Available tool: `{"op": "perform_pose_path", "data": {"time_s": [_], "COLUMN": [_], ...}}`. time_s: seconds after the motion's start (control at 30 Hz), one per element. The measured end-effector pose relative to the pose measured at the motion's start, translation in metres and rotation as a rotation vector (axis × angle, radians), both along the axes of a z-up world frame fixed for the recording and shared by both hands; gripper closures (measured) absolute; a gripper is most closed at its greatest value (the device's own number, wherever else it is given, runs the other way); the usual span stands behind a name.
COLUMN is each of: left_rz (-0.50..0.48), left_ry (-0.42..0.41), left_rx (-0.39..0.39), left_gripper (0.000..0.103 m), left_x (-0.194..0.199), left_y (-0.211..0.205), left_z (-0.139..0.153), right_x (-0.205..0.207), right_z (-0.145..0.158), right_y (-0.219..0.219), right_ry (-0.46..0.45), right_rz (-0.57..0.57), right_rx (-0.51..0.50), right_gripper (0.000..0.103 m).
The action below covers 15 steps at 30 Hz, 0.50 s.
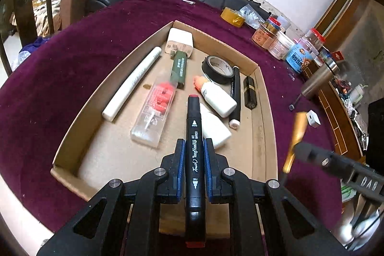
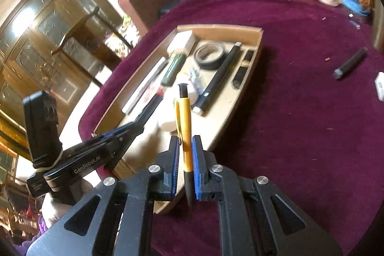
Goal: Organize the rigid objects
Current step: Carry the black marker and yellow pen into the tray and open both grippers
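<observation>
My left gripper (image 1: 194, 144) is shut on a black art marker (image 1: 194, 136) with red ends, held over the near part of a shallow cardboard tray (image 1: 264, 112). My right gripper (image 2: 186, 143) is shut on a yellow pen (image 2: 185, 116) with a black tip, held above the tray's (image 2: 254, 52) near right edge. In the left wrist view the pen (image 1: 296, 136) and right gripper show at the right. In the right wrist view the left gripper (image 2: 134, 128) shows at the left with the marker. The tray holds a black tape roll (image 1: 217, 68), glue bottles, a white tube, a green item, a clear case.
The tray lies on a round table with a purple cloth (image 1: 60, 78). Jars and tins (image 1: 280, 40) and a yellow tape roll (image 1: 232, 16) stand at the far right. A dark pen (image 2: 351, 62) and a small white box (image 1: 313, 118) lie loose right of the tray.
</observation>
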<state>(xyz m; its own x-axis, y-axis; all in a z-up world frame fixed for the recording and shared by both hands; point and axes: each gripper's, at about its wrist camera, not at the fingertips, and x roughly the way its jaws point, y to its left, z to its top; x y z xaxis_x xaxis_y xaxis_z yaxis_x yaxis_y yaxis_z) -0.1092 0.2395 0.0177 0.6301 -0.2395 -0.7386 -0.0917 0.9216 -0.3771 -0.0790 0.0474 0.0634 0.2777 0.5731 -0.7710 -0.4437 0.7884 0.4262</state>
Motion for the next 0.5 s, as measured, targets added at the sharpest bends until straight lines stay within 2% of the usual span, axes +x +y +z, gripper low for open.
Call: {"op": "perform_pose_path", "data": {"time_s": [0.2, 0.4, 0.47, 0.5], "left_rz": [0.003, 0.029, 0.028, 0.029], "left_ry": [0.033, 0.03, 0.024, 0.016], "left_rx": [0.01, -0.018, -0.026, -0.032], "left_gripper": [0.091, 0.09, 0.087, 0.08], "left_x": [0.02, 0.028, 0.023, 0.02], "left_y": [-0.002, 0.0, 0.002, 0.002], "left_z": [-0.012, -0.015, -0.012, -0.009], "right_x": [0.015, 0.029, 0.028, 0.026], "right_z": [-0.025, -0.03, -0.029, -0.025], "right_y": [0.022, 0.029, 0.027, 0.026], "right_ry": [0.071, 0.076, 0.07, 0.053], "right_rz": [0.002, -0.018, -0.024, -0.024], "right_rx": [-0.019, -0.017, -0.013, -0.011], "right_gripper": [0.094, 0.094, 0.094, 0.094]}}
